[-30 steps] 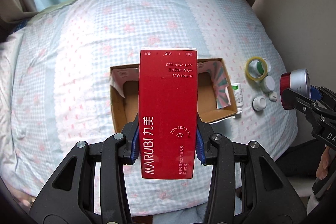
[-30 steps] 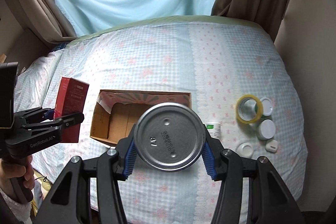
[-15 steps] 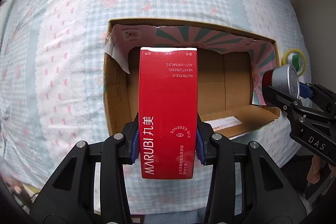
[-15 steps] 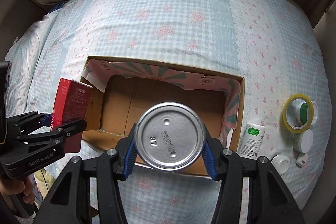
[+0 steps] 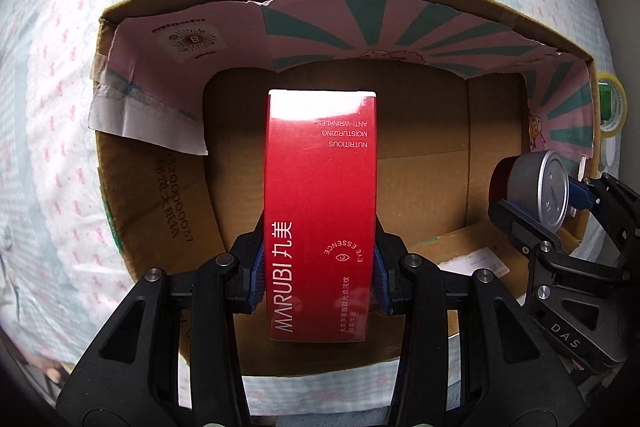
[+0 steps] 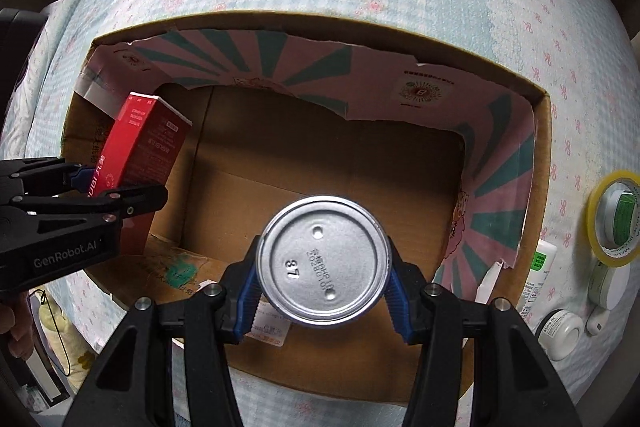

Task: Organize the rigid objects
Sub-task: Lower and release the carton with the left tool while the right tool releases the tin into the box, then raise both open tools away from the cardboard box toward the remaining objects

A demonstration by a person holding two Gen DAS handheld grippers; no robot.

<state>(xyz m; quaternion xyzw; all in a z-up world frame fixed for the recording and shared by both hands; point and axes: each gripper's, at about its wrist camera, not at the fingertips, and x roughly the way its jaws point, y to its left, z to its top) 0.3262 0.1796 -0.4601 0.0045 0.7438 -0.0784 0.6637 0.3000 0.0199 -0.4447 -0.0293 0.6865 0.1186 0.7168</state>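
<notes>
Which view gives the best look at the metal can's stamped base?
The right wrist view: the metal can faces the camera base-on between the right gripper's pads, the stamped code showing. The left wrist view shows it small, side-on, at the right edge.

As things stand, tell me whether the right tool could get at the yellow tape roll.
Probably not: the right tool is shut on the metal can over the cardboard box; the yellow tape roll lies outside, beside it.

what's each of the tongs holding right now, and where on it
Left tongs clamp the red carton by its two long sides, near its lower end. Right tongs grip the metal can across its round wall, base facing the camera.
</notes>
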